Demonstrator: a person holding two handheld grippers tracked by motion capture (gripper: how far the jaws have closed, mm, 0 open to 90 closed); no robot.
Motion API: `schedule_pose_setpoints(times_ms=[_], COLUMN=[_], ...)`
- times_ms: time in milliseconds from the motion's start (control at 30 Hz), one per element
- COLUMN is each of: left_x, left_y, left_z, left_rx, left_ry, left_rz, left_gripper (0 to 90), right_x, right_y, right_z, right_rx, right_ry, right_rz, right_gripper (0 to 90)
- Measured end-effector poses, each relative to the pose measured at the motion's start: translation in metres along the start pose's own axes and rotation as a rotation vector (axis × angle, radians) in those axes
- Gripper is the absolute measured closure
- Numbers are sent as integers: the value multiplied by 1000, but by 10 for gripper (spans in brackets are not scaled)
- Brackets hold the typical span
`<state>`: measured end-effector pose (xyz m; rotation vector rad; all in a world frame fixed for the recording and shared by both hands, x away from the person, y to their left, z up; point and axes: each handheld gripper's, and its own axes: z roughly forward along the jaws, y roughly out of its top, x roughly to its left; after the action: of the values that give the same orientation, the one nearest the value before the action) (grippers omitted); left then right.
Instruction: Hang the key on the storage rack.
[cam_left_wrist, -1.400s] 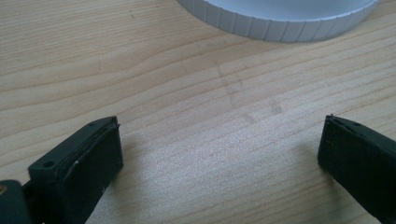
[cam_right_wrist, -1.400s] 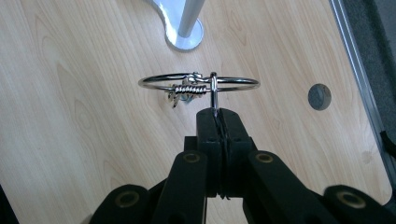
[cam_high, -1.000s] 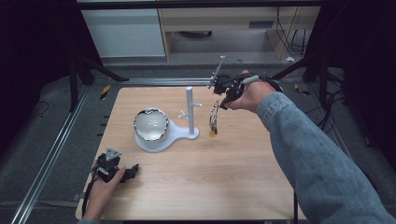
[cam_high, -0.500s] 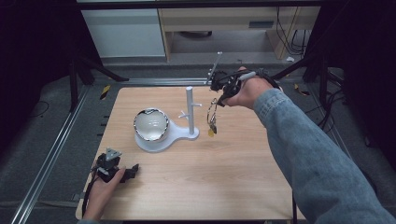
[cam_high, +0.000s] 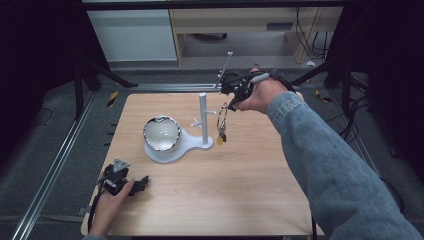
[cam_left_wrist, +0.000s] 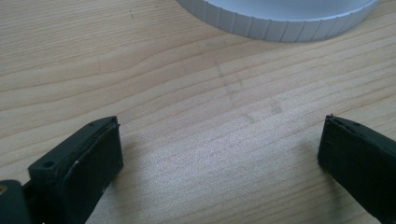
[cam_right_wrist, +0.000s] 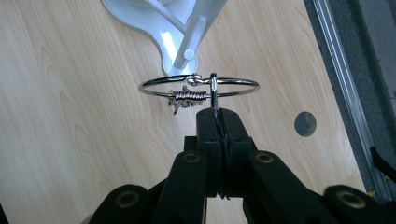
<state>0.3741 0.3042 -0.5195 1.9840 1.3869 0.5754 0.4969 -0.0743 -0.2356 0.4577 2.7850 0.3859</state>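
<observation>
Right gripper view: right gripper (cam_right_wrist: 217, 112) jaws are pressing together, clenching a thin metal loop of the bracelet (cam_right_wrist: 198, 87). Wire hoop is hanging level just past the jaw tips, a coiled wire wrap and small charms on its near side. Hoop is sitting right at the tip of a white peg of the jewelry stand (cam_right_wrist: 187, 32); touching or just short, cannot tell.

High view: right gripper (cam_high: 234, 89) is hovering above the far half of the table (cam_high: 250, 190), beside the stand's upright post (cam_high: 203, 117). Bracelet (cam_high: 221, 122) is dangling below the jaws, a small yellow tag at its bottom, close to the short side peg on the post, off the tabletop. Stand base is spreading left into a round dish (cam_high: 162, 134) with a shiny rim.

Left gripper (cam_high: 131, 184) is resting on the near left corner of the table, well apart from the stand. Left gripper view: left gripper (cam_left_wrist: 219, 158) jaws are standing wide, released, bare wood between them, ribbed white edge of the stand base (cam_left_wrist: 280, 23) ahead.
</observation>
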Motion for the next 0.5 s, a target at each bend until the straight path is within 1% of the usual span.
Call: schedule_pose_setpoints(times_ms=[233, 267, 500], left_x=[0, 0, 0], left_y=[0, 0, 0], left_z=[0, 0, 0], left_rx=[-1, 0, 0], left_ry=[-1, -1, -2], left_rz=[1, 1, 1], left_gripper=[0, 0, 0], right_x=[-2, -1, -2], right_y=[5, 6, 11], right_z=[1, 1, 2], right_rx=[5, 6, 6], right_ry=[-2, -1, 1], right_rz=[-8, 0, -10], right_gripper=[888, 888, 888])
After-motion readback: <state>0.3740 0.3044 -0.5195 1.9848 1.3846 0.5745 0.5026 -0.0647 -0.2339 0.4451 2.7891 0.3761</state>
